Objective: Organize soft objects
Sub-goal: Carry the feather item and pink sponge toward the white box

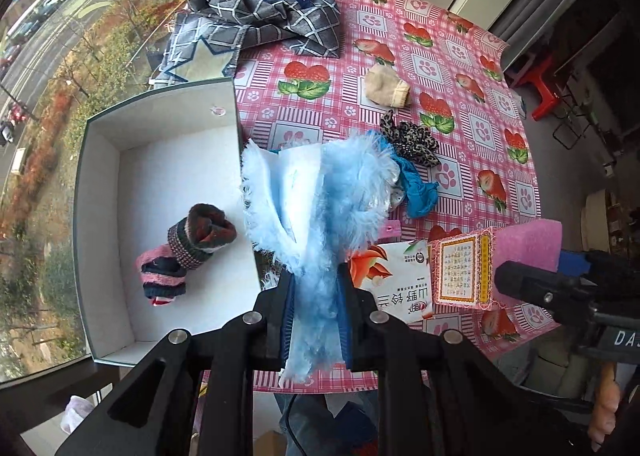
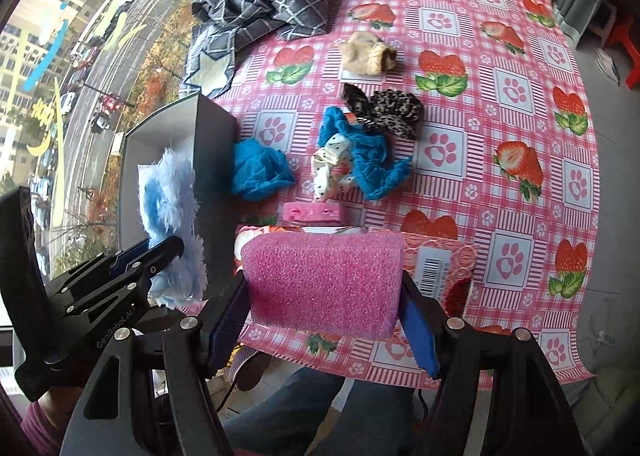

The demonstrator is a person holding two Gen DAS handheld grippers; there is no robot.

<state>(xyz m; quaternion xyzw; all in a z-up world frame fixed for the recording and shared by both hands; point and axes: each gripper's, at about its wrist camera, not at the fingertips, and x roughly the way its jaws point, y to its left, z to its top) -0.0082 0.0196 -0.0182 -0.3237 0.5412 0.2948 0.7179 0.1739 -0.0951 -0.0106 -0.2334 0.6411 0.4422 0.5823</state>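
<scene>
My left gripper [image 1: 316,284] is shut on a fluffy light-blue cloth [image 1: 316,196], which hangs above the table beside the white box [image 1: 160,112]. A rolled pair of striped socks [image 1: 188,252] lies inside that box. My right gripper [image 2: 322,284] is shut on a pink foam block [image 2: 320,264] that fills the gap between its blue pads, above the table's near edge. The right wrist view shows the left gripper [image 2: 160,252] with the fluffy cloth [image 2: 172,192] at the box's near corner [image 2: 212,144].
On the strawberry tablecloth [image 2: 512,92] lie two blue mesh cloths [image 2: 260,172], a polka-dot scrunchie [image 2: 332,172], a leopard scrunchie [image 2: 384,112], a beige sock [image 2: 368,52], a plaid cloth [image 2: 264,8], a small pink strip [image 2: 312,212] and printed packets [image 1: 400,288]. A window runs along the left.
</scene>
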